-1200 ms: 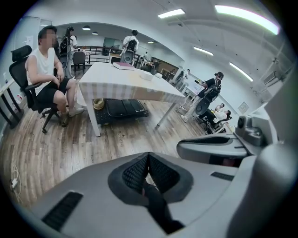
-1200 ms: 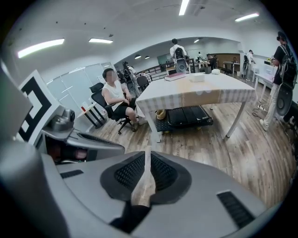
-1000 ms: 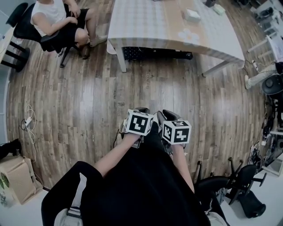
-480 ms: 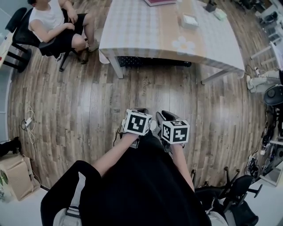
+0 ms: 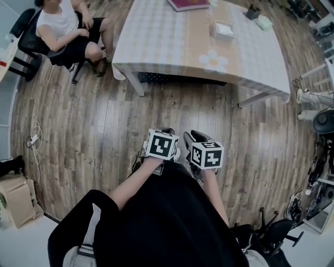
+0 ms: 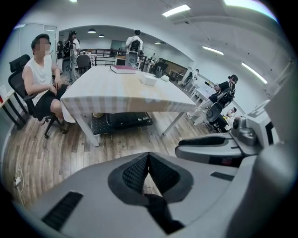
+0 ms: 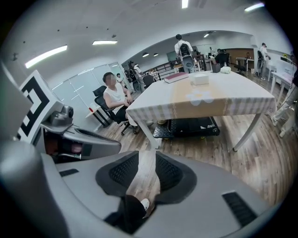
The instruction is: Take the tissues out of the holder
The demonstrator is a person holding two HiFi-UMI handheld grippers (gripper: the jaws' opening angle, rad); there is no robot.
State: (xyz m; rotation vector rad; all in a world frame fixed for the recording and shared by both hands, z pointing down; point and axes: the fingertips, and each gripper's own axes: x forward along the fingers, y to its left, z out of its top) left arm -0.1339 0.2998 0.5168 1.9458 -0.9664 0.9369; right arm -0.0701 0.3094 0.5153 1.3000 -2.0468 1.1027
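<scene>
The tissue holder (image 5: pixel 224 29) is a pale box on the far table (image 5: pixel 156 36). It also shows small in the left gripper view (image 6: pixel 149 79) and the right gripper view (image 7: pixel 200 79). Both grippers are held close to my body over the wooden floor, well short of the table. My left gripper (image 5: pixel 168 131) is shut: its pads (image 6: pixel 139 169) meet at the tip with nothing between them. My right gripper (image 5: pixel 197 136) has a narrow gap between its pads (image 7: pixel 122 171). Its jaws are opening, and only floor shows between them.
A person (image 5: pixel 65 28) sits on a black chair at the table's left end. A reddish book (image 5: pixel 189 4) lies at the table's far side. A black mat (image 7: pixel 191 126) lies under the table. Chairs and equipment (image 5: pixel 318 125) crowd the right side.
In the head view the table has slid lower and shows more of its top. Both grippers stay side by side in front of my body.
</scene>
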